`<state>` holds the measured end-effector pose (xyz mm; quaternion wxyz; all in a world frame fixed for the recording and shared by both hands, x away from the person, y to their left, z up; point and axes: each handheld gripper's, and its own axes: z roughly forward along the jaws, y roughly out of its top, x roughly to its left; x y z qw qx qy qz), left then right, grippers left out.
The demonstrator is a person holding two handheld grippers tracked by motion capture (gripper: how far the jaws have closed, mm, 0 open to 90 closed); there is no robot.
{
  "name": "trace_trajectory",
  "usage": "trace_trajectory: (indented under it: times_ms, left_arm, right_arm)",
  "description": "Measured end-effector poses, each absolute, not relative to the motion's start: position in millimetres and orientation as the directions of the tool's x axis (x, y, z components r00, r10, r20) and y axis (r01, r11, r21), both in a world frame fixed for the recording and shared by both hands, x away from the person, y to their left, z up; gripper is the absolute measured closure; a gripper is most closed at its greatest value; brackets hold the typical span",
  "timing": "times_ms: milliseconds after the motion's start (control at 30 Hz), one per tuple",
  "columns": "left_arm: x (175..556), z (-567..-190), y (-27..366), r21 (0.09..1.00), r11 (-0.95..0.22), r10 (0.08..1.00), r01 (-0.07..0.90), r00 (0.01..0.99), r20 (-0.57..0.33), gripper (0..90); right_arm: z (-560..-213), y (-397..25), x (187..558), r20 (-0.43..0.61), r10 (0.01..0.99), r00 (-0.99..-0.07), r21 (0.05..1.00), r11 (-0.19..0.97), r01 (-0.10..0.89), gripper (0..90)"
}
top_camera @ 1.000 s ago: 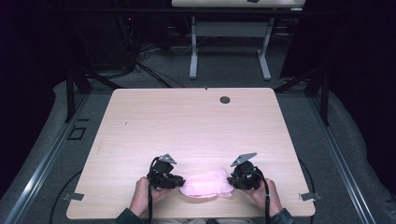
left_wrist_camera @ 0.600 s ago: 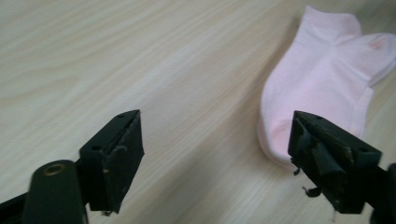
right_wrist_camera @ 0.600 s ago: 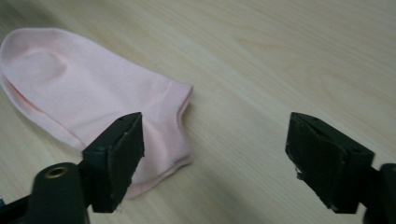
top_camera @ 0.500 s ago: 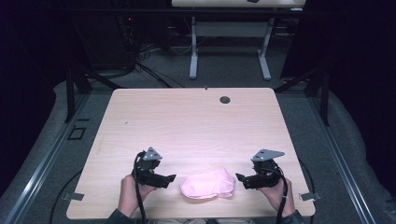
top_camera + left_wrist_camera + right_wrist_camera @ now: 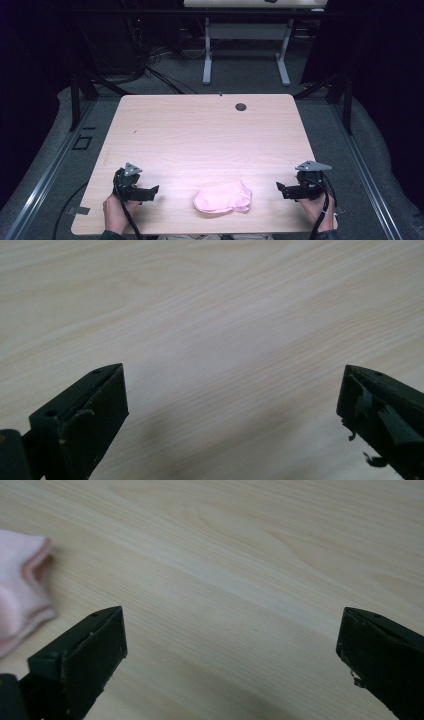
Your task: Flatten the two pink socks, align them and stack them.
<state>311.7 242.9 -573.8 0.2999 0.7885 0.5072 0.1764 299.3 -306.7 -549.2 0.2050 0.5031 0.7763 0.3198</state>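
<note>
Both grippers have released the folded pink sock and withdrawn sideways. Left gripper and right gripper stand wide open, empty. The folding appears complete.

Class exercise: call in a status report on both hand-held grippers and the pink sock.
Left hand-held gripper open, empty. Right hand-held gripper open, empty. Pink sock folded on table between them, untouched. Nothing in the way.

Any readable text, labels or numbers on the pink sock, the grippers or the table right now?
None can be read. The pink sock, the left gripper, the right gripper and the table show no lettering. The floor mark left of the table is a bare outline, with no words.
</note>
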Motion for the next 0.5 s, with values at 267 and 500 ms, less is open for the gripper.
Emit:
trace_trajectory:
  times_ms: [267, 500]
  left_arm:
    - [312, -589, 252, 0.686, -0.256, 0.939, 0.681, 0.343, 0.009, 0.0]
    - [316, -593, 257, 0.709, -0.236, 0.942, 0.665, 0.336, -0.002, 0.0]
  right_arm:
    - [-578, -325, 308, -0.006, 0.938, -0.348, 0.67, 0.262, 0.695, 0.0]
    - [-589, -328, 309, 0.008, 0.942, -0.337, 0.702, 0.235, 0.673, 0.0]
